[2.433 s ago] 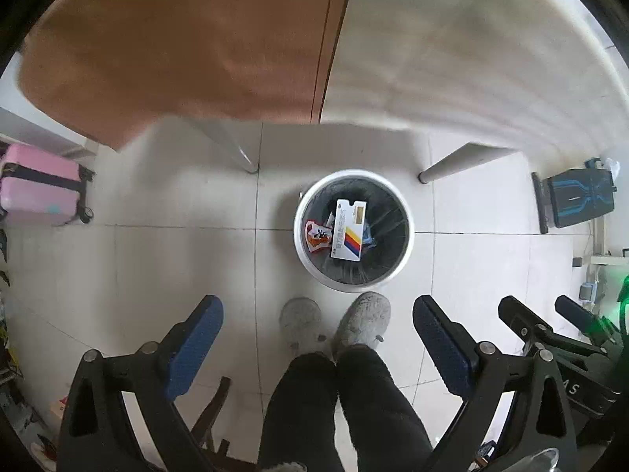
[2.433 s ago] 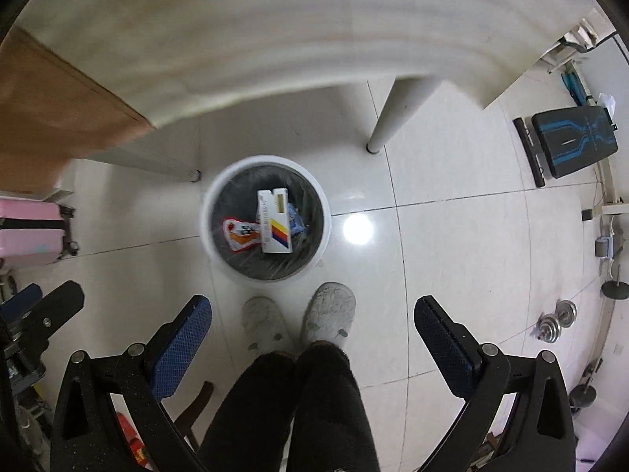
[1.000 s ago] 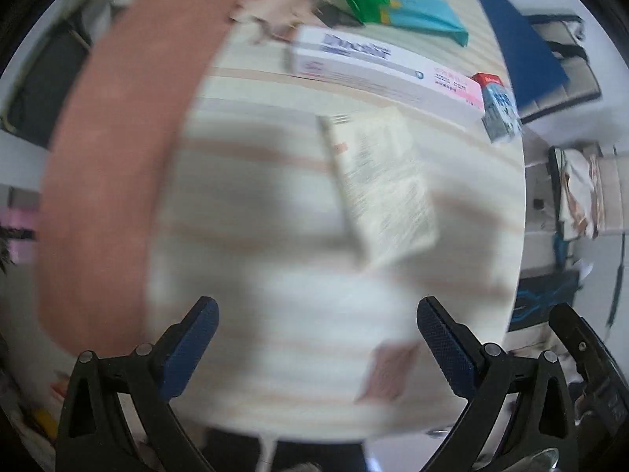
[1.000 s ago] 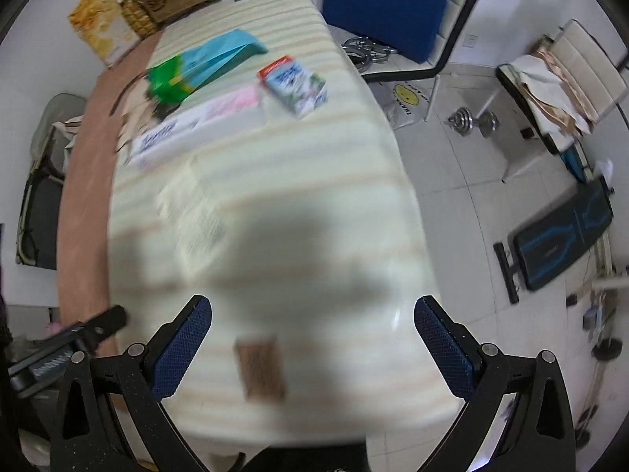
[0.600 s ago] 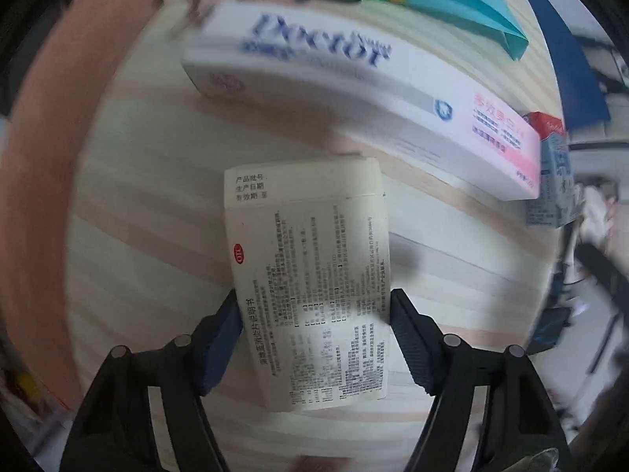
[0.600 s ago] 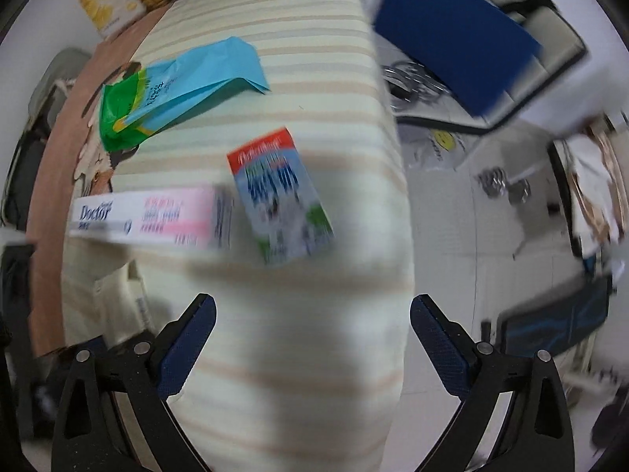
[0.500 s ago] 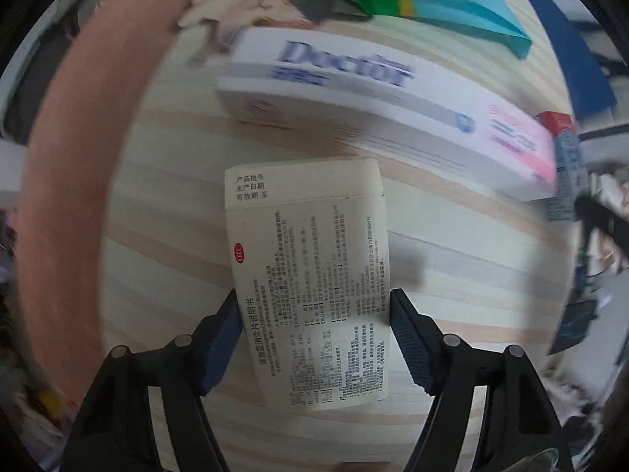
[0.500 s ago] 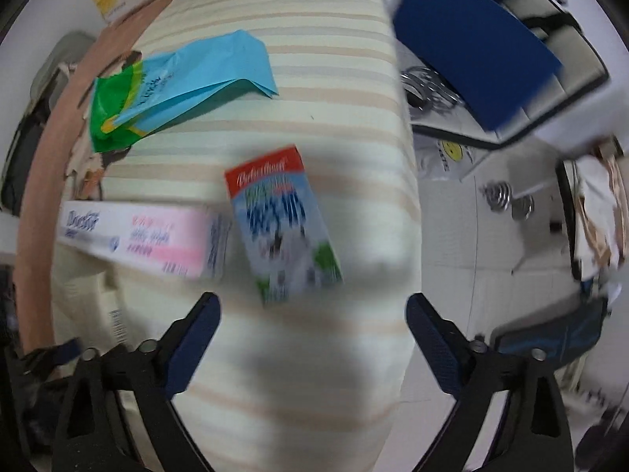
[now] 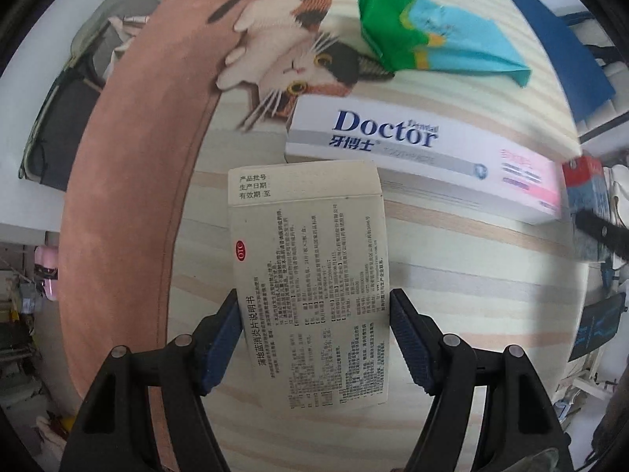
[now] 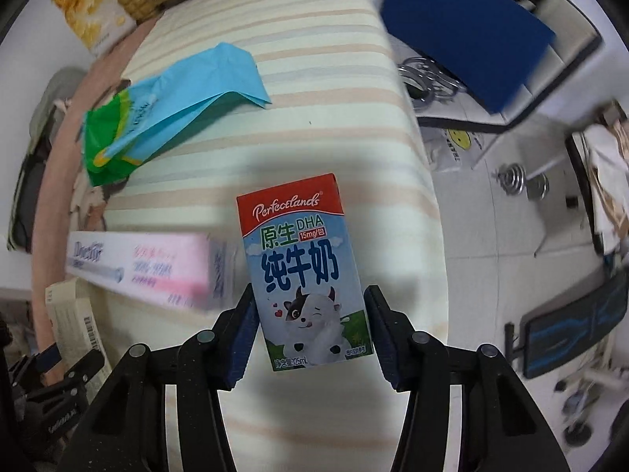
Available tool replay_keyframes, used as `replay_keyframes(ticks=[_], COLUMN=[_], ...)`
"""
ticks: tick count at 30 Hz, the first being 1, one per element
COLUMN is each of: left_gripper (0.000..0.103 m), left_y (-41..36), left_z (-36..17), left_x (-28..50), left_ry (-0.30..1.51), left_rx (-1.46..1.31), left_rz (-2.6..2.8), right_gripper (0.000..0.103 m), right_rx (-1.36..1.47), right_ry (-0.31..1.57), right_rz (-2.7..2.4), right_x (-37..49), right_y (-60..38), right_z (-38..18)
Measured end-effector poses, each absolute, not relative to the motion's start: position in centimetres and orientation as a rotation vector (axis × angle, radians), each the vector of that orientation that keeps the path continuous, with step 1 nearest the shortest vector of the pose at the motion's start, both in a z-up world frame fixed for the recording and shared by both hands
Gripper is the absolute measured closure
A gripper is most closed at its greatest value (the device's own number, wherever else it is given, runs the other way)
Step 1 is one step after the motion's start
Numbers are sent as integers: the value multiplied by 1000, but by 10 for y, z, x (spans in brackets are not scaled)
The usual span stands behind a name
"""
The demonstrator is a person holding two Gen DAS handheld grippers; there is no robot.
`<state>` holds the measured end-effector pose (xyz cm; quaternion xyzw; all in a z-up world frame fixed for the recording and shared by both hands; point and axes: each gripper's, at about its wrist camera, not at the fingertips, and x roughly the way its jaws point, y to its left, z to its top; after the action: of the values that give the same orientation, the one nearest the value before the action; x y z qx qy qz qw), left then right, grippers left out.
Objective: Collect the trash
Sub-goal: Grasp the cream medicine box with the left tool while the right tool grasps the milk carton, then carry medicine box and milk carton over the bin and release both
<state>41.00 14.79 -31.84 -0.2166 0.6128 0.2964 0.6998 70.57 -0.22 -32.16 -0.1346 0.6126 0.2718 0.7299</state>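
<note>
Both of your grippers have left the floor bin behind and now hang over the striped tablecloth [image 10: 314, 59], each astride a piece of trash; a second ago their jaws stood wide over the table, and since then the left has gripped while the right has narrowed most of the way.

You are at the pick-up step, on both sides at once.

Beyond your left gripper's tips lies the long Doctor toothpaste box [image 9: 424, 165], and past that, the green and blue wrapper [image 9: 424, 47]. Between the tips sits the medicine leaflet box [image 9: 310, 275], lying flat, its long axis running away from you. Your left gripper [image 9: 314, 326] has its blue pads against the box's two long edges, so it reads as clamped, jaws a good way apart because the box is wide.

Your right gripper [image 10: 310, 322] straddles the small milk carton [image 10: 304, 271], which lies label up near the table's right edge. Its jaws are closing, with the carton between them. The left pad looks to be at the carton's side, while a thin gap shows at the right pad, so I judge that grip not yet made.

Next, let the right jaws finish closing until both pads bear on the carton. Then lift both items straight up, clear of the toothpaste box, and carry them to the bin. Keep the right squeeze gentle; I expect a thin carton like this to buckle.
</note>
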Motion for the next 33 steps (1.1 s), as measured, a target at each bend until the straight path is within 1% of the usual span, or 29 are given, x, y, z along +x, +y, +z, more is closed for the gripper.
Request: replay_keyframes(ticks=[5, 10, 16, 20, 23, 27, 30, 33], left_gripper=[32, 32, 32, 32, 32, 32, 32, 32], left_y=[130, 117, 92, 73, 61, 49, 41, 29], left_z=[-296, -271, -240, -226, -229, -246, -266, -302], left_x=[392, 371, 304, 231, 184, 119, 88, 61], left_ry=[1315, 1252, 1163, 1112, 1116, 1168, 1221, 1295], left_rx=[-462, -438, -399, -377, -384, -398, -424, -444], left_rz=[626, 575, 485, 414, 372, 316, 294, 274], right_gripper=[48, 48, 48, 48, 48, 49, 49, 49], right_rx=[-203, -154, -136, -88, -47, 4, 11, 9], right_ry=[1333, 1313, 1261, 1223, 1211, 1249, 1312, 1382], right_rz=[584, 593, 599, 591, 579, 573, 560, 534], right_x=[658, 593, 496, 412, 344, 262, 203, 165], right_y=[-39, -67, -93, -115, -132, -151, -165, -180], right_z=[-297, -275, -248, -229, -222, -233, -259, -295])
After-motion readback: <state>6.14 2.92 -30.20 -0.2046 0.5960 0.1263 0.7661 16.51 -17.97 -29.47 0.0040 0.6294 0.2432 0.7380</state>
